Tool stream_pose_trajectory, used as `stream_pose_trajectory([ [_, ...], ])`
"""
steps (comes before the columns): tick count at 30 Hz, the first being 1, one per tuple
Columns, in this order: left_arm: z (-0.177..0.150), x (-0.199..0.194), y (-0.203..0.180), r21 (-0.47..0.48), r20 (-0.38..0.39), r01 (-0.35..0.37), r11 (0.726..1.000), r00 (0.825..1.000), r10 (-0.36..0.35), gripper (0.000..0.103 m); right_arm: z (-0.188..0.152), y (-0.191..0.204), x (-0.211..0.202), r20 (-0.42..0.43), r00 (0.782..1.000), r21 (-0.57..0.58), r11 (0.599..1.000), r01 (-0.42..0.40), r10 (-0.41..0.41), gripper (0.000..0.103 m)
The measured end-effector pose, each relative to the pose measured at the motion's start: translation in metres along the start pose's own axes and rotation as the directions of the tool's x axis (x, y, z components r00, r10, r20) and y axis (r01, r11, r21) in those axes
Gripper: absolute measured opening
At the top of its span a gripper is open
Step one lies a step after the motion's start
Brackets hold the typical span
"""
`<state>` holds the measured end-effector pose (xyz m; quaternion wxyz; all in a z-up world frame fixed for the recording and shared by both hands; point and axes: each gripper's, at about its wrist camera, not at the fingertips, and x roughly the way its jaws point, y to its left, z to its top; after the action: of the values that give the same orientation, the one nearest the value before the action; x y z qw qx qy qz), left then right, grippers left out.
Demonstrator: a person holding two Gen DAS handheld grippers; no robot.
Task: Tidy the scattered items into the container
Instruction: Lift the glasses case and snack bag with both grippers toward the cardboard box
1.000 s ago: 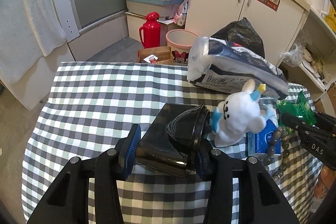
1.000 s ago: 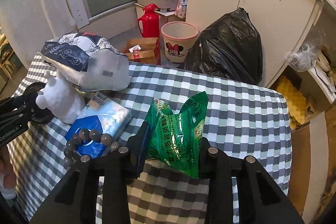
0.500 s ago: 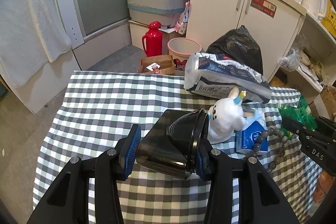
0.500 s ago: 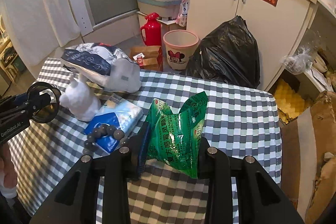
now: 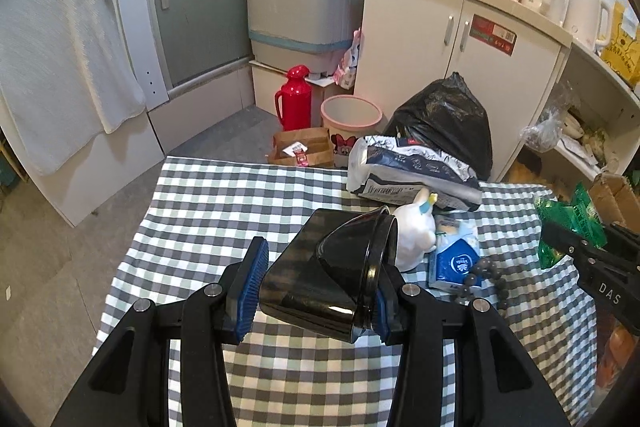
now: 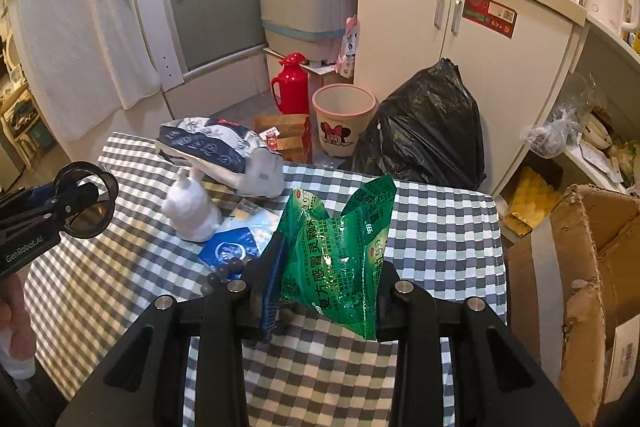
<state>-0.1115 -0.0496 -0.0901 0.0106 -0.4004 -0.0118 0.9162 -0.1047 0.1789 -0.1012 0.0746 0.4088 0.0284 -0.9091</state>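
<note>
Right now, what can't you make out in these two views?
- Bead string: partly hidden behind the right gripper in the right wrist view.
- Cardboard box: cut off by the edge in the right wrist view; contents unseen.
- White plush toy: mostly hidden behind the black container in the left wrist view.

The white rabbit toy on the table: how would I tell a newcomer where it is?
Start at the checked tablecloth and find the big navy and white bag lying at its far edge. The white rabbit toy stands upright just in front of that bag, beside the blue tissue pack. It is the only plain white, eared figure there.
</note>
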Motion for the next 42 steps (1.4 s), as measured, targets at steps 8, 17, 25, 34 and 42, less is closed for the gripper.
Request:
stream_pose_trajectory([
  [8,-0.005,-0.025,0.007,-0.013,0.031,-0.009,1.000,0.999,0.010,0.046,-0.002,0.014,-0.019,0.016,1.000,-0.018,1.000,-0.012,0.012,0.033],
  [17,-0.010,-0.053,0.014,-0.027,0.067,-0.012,1.000,0.998,0.014,0.046,-0.008,0.033,-0.047,0.047,0.998,-0.049,0.998,-0.033,0.035,0.033],
  [25,-0.011,-0.083,0.017,-0.034,0.115,-0.015,0.999,0.993,0.019,0.046,-0.013,0.044,-0.077,0.088,0.995,-0.066,0.997,-0.040,0.046,0.033],
  [34,-0.012,-0.118,0.016,-0.036,0.169,-0.020,0.999,0.985,0.026,0.046,-0.016,0.050,-0.116,0.145,0.988,-0.077,0.996,-0.042,0.053,0.033],
  [42,-0.014,-0.146,0.014,-0.035,0.213,-0.016,0.999,0.977,0.023,0.046,-0.020,0.056,-0.145,0.194,0.979,-0.081,0.996,-0.043,0.059,0.033],
])
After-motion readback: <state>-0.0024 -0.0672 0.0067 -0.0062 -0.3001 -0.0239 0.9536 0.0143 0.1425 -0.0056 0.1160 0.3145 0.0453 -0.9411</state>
